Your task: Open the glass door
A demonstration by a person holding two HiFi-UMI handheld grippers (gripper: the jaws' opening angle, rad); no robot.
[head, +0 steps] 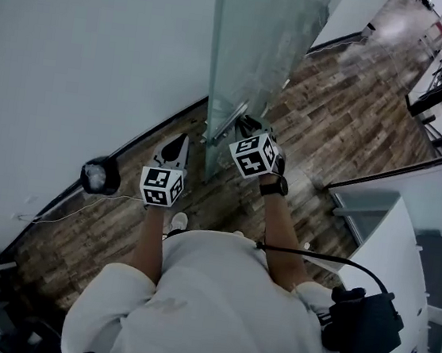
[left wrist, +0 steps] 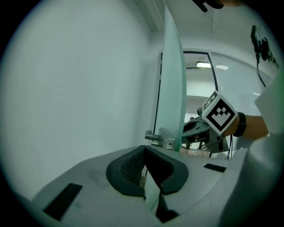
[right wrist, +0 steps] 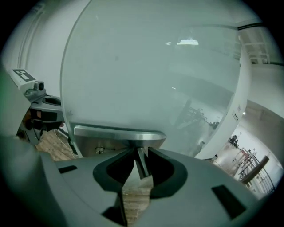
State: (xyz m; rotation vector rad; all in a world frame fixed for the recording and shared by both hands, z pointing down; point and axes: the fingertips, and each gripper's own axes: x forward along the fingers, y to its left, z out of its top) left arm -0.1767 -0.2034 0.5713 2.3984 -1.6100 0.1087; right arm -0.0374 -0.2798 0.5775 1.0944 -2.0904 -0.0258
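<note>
Brushed metal shows between the jaws of the right gripper: they are pinched on a slim part of the brushed-metal lever handle, whose flat bar runs crosswise just above them. This gripper tilts downward with its marker cube facing up, on an outstretched right forearm that wears a black wristwatch. The left gripper is held nearly level just beside it, on the other side of the door's vertical edge. Its jaws are pressed together with nothing in them, and its tip is near that edge but apart from it. The handle is mounted close to the same edge of the tall frosted glass door. The door stands edge-on to the left gripper, out from the plain white wall, above a dark wood-plank floor.
</note>
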